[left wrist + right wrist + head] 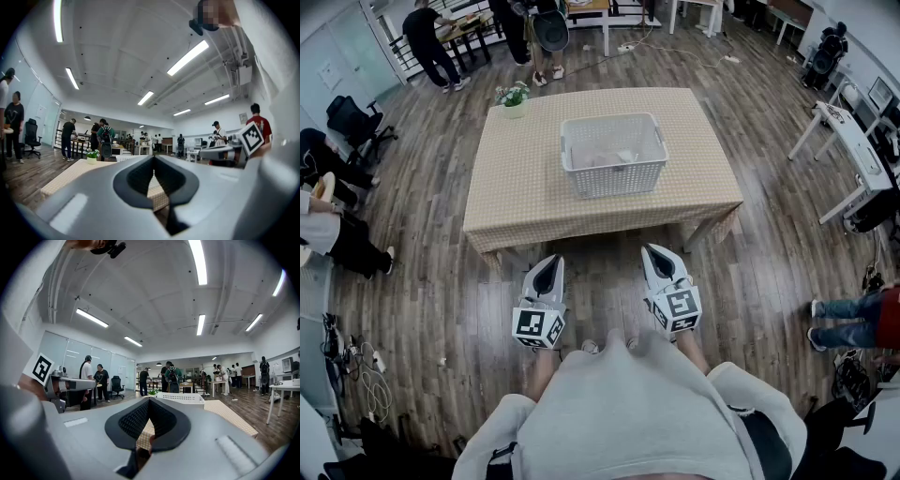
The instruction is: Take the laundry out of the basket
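Note:
A white slatted laundry basket (612,155) stands in the middle of a table with a beige checked cloth (520,192). Pale laundry (602,148) lies bunched inside it. Both grippers hang close to my body, over the floor short of the table's near edge. The left gripper (549,263) is shut with nothing in it, and so is the right gripper (653,251). From the left gripper view the closed tips (153,158) point at the table, with the basket (126,158) just left of them. The right gripper (148,401) sees the basket (180,398) just right of its tips.
A small potted plant (514,97) sits at the table's far left corner. People stand at a desk (459,33) behind the table. White desks (853,141) line the right side, a seated person (333,234) is at the left, and cables (356,361) lie on the floor.

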